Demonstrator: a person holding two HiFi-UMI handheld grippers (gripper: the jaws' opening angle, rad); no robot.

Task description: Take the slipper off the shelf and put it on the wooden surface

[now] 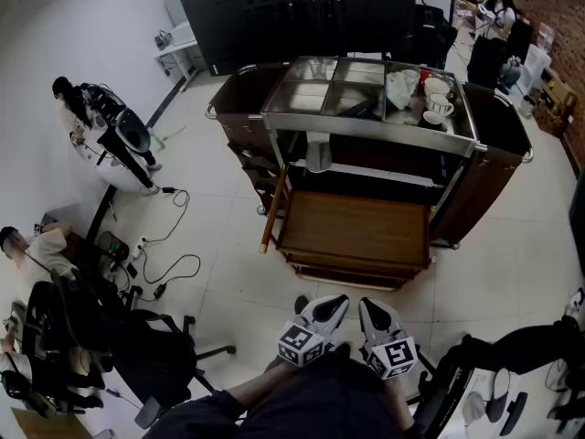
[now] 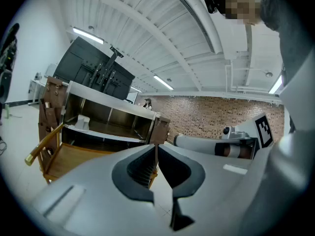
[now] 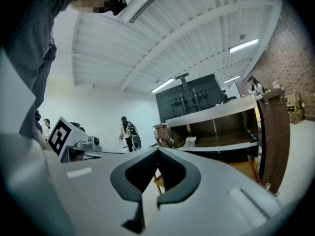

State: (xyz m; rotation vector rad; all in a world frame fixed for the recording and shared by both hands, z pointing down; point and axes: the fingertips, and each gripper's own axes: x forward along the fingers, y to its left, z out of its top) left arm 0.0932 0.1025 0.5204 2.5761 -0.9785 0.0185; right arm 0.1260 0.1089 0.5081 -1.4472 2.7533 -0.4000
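Left hand-held gripper [image 1: 331,305] and right hand-held gripper [image 1: 373,309] are held pressed together and empty, well short of the cart [image 1: 366,123].
The slipper [image 1: 318,154] is seen on the cart's shelf [image 1: 393,174], toward the cart's left end, above and behind the wooden surface [image 1: 356,231] at the cart's foot. It lies almost straight ahead of the left hand-held gripper, which is judged the nearer. A pale, whitish slipper is shown, its long axis seemingly run front to back across the shelf. More cannot be told at this size.
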